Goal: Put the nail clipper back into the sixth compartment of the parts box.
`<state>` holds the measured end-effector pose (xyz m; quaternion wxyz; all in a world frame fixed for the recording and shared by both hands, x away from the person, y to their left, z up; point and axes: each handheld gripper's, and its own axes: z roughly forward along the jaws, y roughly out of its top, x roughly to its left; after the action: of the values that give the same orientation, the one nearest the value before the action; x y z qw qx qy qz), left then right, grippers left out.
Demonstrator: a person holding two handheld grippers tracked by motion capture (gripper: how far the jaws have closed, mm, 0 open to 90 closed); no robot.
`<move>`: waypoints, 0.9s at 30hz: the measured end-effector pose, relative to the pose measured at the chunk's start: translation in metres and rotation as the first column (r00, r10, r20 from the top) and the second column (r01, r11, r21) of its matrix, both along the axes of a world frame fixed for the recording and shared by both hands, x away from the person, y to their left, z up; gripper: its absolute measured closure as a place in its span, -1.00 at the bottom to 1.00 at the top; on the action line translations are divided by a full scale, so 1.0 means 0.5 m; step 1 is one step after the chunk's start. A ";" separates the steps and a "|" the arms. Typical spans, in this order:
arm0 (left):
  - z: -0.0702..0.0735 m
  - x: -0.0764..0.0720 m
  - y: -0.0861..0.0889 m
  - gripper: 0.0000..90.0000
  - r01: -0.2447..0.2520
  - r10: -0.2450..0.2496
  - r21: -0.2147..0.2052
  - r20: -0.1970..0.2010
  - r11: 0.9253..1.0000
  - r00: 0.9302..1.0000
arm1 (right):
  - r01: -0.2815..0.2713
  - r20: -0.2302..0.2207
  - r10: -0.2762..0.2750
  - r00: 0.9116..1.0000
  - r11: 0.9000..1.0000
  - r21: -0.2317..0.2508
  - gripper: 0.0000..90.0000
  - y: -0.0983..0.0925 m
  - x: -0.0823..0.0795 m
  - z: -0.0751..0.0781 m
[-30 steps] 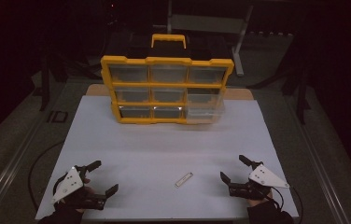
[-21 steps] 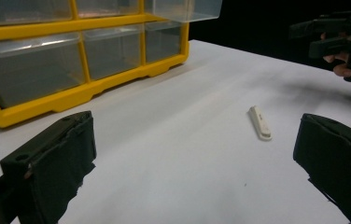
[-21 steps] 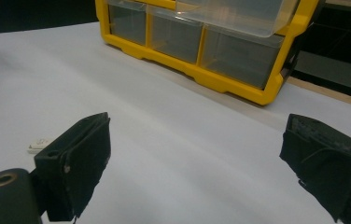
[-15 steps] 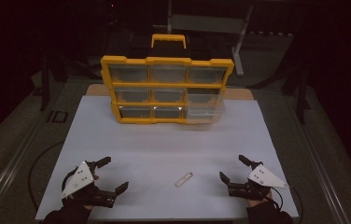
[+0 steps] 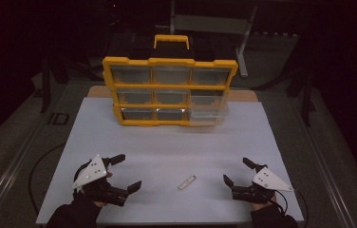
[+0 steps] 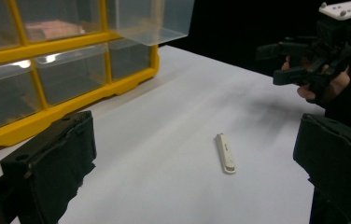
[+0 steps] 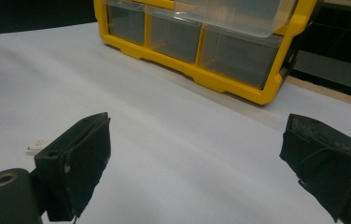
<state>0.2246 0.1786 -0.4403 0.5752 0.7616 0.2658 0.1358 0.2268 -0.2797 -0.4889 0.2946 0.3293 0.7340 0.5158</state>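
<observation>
1. White surface (image 5: 176, 142) under dim light, dark room behind.
2. Yellow drawer organizer (image 5: 169, 90) stands at the far edge; one clear drawer (image 5: 208, 111) at its right side is pulled out, likely the destination.
3. Left hand-held gripper (image 5: 122, 172) and right hand-held gripper (image 5: 236, 172): both jaws wide, holding nothing.
4. Small white stick-shaped part (image 5: 187, 182) lies flat between them, untouched. Pickup not yet begun.
</observation>
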 end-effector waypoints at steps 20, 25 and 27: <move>0.033 0.029 -0.094 -1.00 0.069 -0.069 0.000 0.000 0.998 0.998 | -0.003 -0.009 0.003 1.000 1.000 0.002 -0.81 0.001 0.001 -0.002; 0.033 0.036 -0.120 -1.00 0.091 -0.091 0.007 0.002 0.996 0.996 | -0.004 -0.010 0.004 1.000 1.000 0.002 -0.81 0.001 0.002 -0.002; 0.032 0.039 -0.133 -1.00 0.093 -0.094 0.016 0.010 0.995 0.996 | -0.004 -0.010 0.004 1.000 1.000 0.003 -0.81 0.002 0.002 -0.003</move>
<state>0.2439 0.1123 -0.4242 0.5765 0.7769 0.2258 0.1148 0.2276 -0.2789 -0.4902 0.2894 0.3306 0.7354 0.5158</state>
